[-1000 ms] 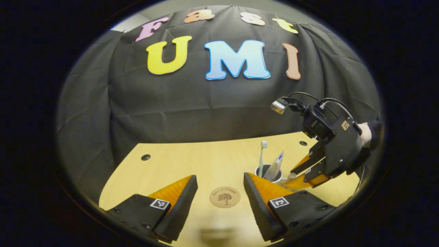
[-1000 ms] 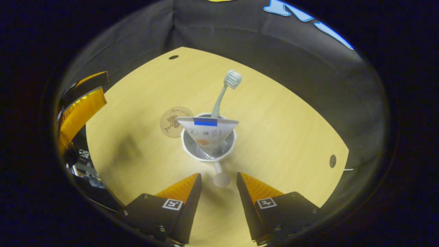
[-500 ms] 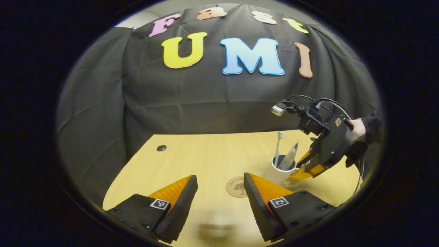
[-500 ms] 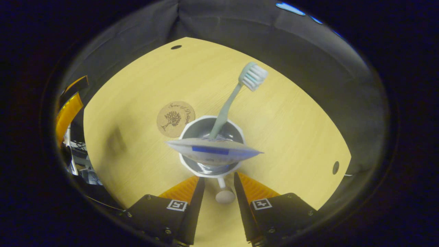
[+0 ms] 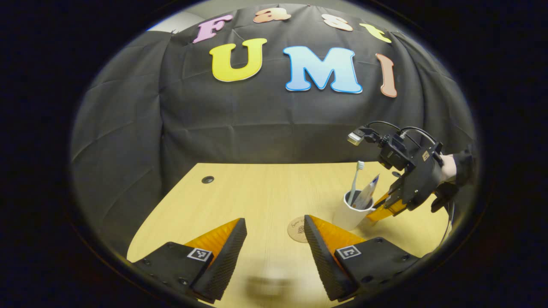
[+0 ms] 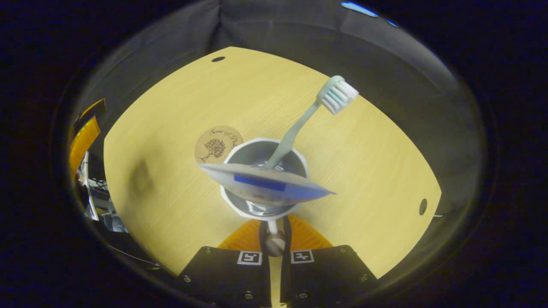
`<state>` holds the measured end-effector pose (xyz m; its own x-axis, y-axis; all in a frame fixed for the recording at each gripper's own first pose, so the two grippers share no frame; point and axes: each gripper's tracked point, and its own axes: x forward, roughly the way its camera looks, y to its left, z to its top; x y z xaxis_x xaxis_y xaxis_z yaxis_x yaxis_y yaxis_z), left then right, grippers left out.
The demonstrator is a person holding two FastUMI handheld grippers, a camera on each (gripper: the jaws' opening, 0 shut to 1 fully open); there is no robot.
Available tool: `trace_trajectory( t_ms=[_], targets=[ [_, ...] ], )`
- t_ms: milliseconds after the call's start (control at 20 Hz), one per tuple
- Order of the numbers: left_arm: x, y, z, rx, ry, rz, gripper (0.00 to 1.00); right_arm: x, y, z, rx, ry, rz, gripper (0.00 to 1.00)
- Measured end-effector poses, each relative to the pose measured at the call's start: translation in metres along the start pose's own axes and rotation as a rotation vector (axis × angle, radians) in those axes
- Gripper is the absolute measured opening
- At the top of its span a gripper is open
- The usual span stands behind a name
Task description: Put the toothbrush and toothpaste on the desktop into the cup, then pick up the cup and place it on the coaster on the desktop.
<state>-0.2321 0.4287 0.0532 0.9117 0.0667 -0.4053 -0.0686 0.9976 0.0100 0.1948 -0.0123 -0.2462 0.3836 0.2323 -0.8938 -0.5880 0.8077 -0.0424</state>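
Observation:
A white cup [image 6: 299, 159] stands on the wooden desk, just right of the round cork coaster [image 6: 217, 143]. A pale green toothbrush [image 6: 299, 128] leans in the cup with its bristles up, and a toothpaste tube [image 6: 265, 186] sits in it with its flat end up. My right gripper [image 6: 273, 233] is shut on the cup's handle [image 6: 274, 244]. In the left gripper view the cup [image 5: 350, 217], toothbrush [image 5: 355, 182] and tube [image 5: 370, 193] are at the right, with the right gripper [image 5: 385, 208] against the cup. My left gripper [image 5: 274, 231] hangs open and holds nothing. One of its fingers hides part of the coaster [image 5: 296, 229].
A hand [image 5: 447, 169] in a dark sleeve holds the right gripper. The desk [image 5: 257, 192] has round cable holes [image 5: 207, 179] [image 6: 423, 206] near its corners. Black cloth closes the back and sides. The left gripper [image 6: 83, 137] shows at the left edge of the right gripper view.
My right gripper moved in and closed its fingers on the cup's handle. My left gripper drew back and turned, so the cup and coaster look farther off and more to the right.

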Motion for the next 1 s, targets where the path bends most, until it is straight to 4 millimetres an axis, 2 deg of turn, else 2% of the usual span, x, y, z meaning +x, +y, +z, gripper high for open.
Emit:
trace_trajectory(
  t_ms=[350,600,1000],
  targets=[
    [0.000,-0.008,0.003,-0.005,-0.010,-0.011,0.90,-0.006,0.015,-0.003,0.007,-0.024,0.009,0.10],
    [-0.009,-0.002,0.000,-0.006,-0.016,-0.014,0.90,-0.014,0.035,0.020,0.034,-0.069,0.041,0.10],
    [-0.022,0.029,0.001,-0.003,-0.021,0.018,0.89,-0.011,0.068,0.052,-0.011,-0.085,0.061,0.10]
  ],
)
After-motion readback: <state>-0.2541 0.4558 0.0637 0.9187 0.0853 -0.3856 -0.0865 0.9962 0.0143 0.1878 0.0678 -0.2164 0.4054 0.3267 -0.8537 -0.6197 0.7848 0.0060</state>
